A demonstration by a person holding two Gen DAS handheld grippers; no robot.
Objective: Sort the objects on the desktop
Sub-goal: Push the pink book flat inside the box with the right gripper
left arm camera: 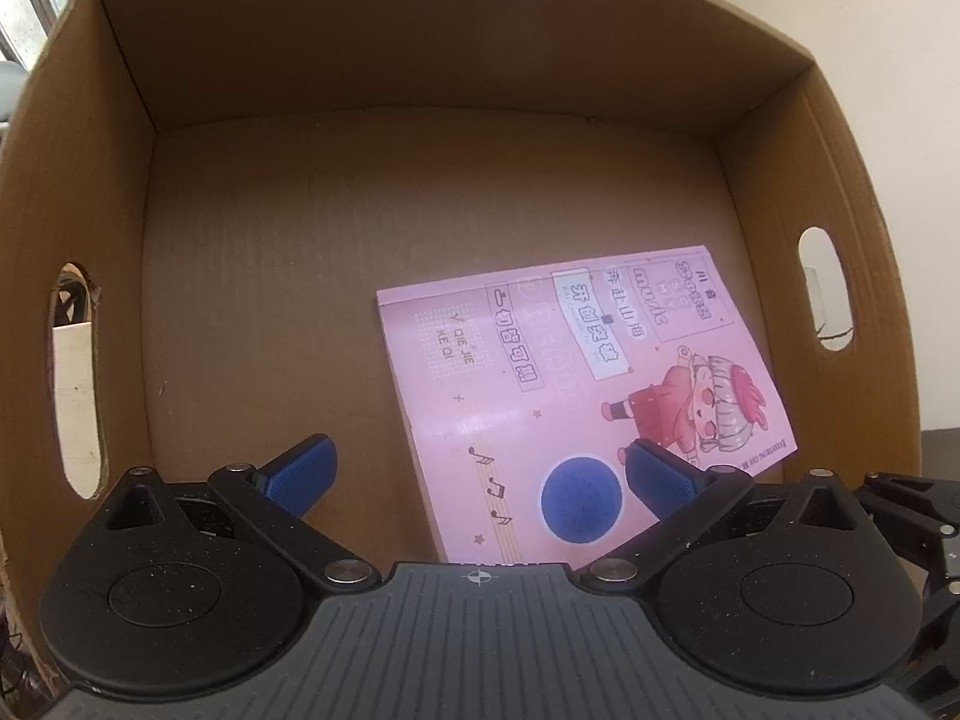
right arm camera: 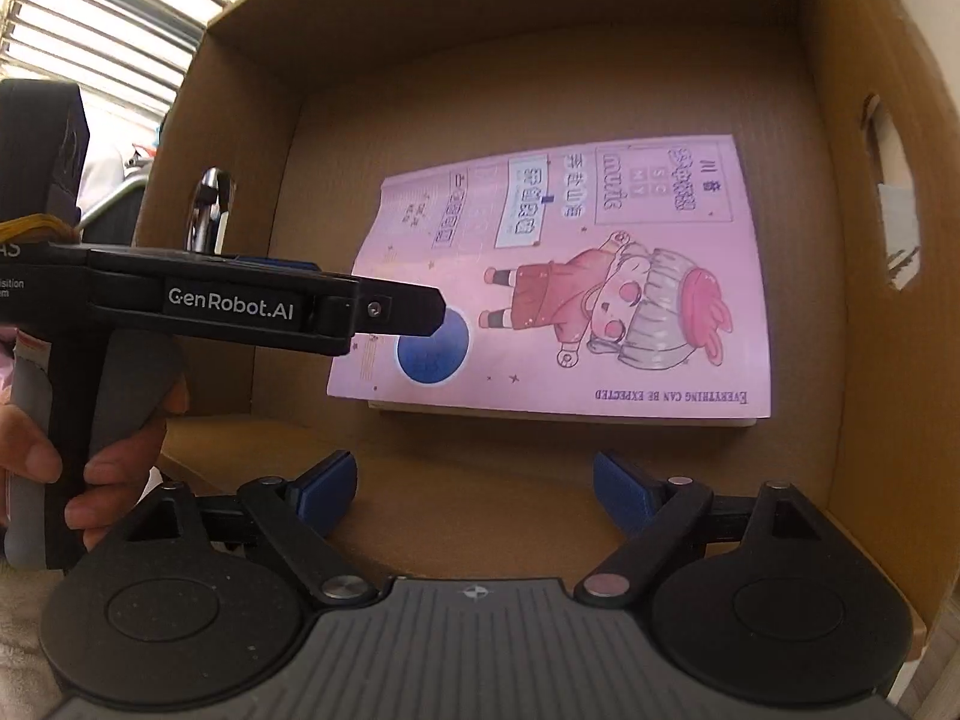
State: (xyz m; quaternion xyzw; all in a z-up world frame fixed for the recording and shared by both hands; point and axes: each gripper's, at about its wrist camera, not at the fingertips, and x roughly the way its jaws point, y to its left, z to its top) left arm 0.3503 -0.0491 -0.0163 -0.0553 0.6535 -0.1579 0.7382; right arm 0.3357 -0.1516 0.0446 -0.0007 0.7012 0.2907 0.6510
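A pink notebook (left arm camera: pixel 576 384) with a cartoon figure and a blue disc on its cover lies flat on the floor of a brown cardboard box (left arm camera: pixel 420 42), toward the right wall. My left gripper (left arm camera: pixel 480 477) hangs over the notebook's near corner, its blue pads (left arm camera: pixel 300 474) wide apart and nothing between them. In the right wrist view the notebook (right arm camera: pixel 570 276) lies ahead of my right gripper (right arm camera: pixel 474 492), which is open and empty above the box's (right arm camera: pixel 540 48) near edge. The left gripper (right arm camera: pixel 429 315) reaches in from the left, its tip over the blue disc.
The box has oval handle cut-outs in its left wall (left arm camera: pixel 75 378) and right wall (left arm camera: pixel 825 288). A person's hand (right arm camera: pixel 90 468) grips the left gripper's handle. Bare cardboard floor (left arm camera: pixel 270 300) lies left of the notebook. Window blinds (right arm camera: pixel 120 12) show beyond the box.
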